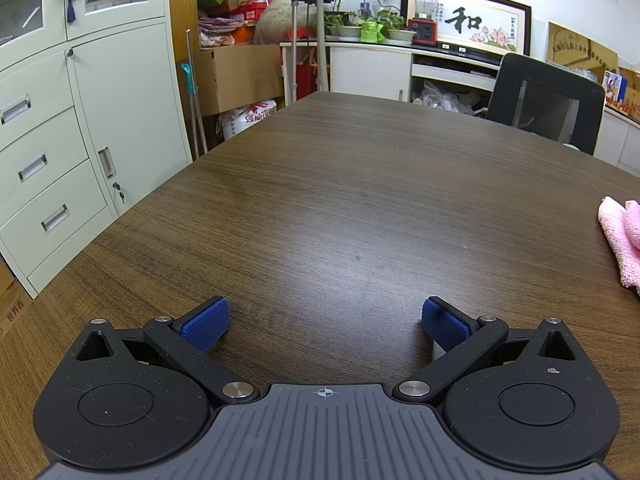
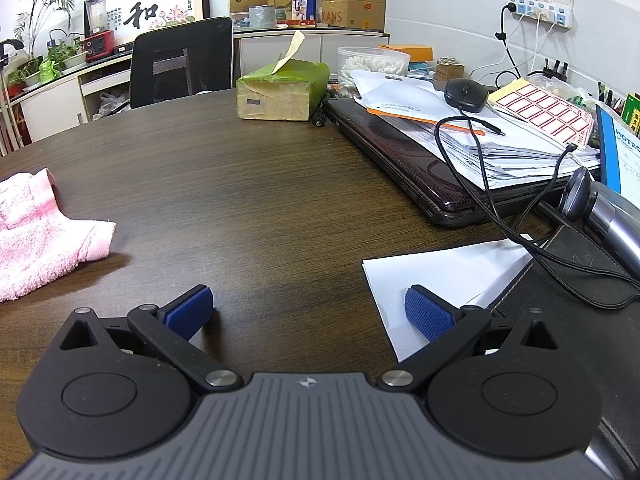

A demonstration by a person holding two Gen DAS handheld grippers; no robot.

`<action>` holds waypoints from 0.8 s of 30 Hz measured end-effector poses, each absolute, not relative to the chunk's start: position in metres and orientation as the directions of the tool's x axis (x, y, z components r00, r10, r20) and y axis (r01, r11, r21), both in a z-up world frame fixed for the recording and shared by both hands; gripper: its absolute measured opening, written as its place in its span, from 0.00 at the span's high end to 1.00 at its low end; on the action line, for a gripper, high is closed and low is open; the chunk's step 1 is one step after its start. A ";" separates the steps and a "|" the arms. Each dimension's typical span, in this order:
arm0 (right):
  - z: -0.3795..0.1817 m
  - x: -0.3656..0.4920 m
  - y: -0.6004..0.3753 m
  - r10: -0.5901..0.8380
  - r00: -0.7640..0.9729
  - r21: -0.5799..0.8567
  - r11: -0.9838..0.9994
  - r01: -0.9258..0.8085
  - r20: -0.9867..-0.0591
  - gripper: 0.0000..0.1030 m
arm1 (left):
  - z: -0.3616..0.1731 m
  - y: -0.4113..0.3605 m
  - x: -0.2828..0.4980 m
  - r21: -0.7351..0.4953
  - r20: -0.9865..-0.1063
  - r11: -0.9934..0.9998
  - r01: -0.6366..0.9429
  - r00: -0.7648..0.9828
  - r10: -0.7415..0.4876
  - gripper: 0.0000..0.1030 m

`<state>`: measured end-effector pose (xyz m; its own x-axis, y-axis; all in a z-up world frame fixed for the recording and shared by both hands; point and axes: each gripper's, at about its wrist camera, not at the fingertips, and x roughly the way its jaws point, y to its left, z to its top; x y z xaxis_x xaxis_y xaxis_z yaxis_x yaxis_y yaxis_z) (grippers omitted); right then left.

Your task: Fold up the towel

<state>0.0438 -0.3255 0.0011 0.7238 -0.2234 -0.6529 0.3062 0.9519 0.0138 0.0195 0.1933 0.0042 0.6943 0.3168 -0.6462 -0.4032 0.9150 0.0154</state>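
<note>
**Both grippers spread wide and empty, pink towel lying between their views**

Seen from the left wrist camera, the left gripper has its two black fingers with ribbed blue pads spread far apart, with nothing between them. It sits low over a dark brown wood-grain table, and only bare tabletop shows in the gap. Far to its right, at the very edge of the picture, lies the crumpled pink terry towel, well apart from the fingers; only part of it is in view.

From the right wrist camera, the right gripper is likewise wide open and holds nothing. Its right pad hovers over or rests on a white sheet of paper; which of the two cannot be told. The same towel lies to this gripper's left in a loose, rumpled heap, flat on the table and clear of the left pad.

Farther out on the right side, a closed dark laptop carries a stack of papers, a black computer mouse and trailing black cables. Beyond the middle of the table stands a green tissue box with a tissue poking up, and behind it a black mesh office chair.
</note>
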 end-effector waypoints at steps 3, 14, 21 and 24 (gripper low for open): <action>0.001 0.044 -0.326 -0.223 0.724 0.014 0.952 0.306 -0.653 0.00 | 0.004 0.193 0.020 0.015 -0.646 0.915 -0.403 0.694 0.317 0.00; 0.016 0.051 -0.306 -0.142 0.749 0.052 0.972 0.229 -0.647 0.00 | 0.004 0.193 0.020 0.016 -0.646 0.915 -0.403 0.694 0.317 0.00; 0.044 0.080 -0.267 0.032 0.795 0.120 0.991 0.052 -0.606 0.00 | 0.004 0.193 0.019 0.014 -0.646 0.915 -0.404 0.694 0.317 0.00; 0.042 0.095 -0.259 0.098 0.792 0.191 0.981 0.024 -0.603 0.00 | 0.004 0.193 0.020 0.014 -0.646 0.915 -0.404 0.694 0.317 0.00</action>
<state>0.0953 -0.2594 0.0418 0.7920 0.0981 -0.6026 0.0239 0.9812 0.1913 0.0196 0.1931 0.0041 0.6944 0.3166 -0.6462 -0.4036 0.9148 0.0145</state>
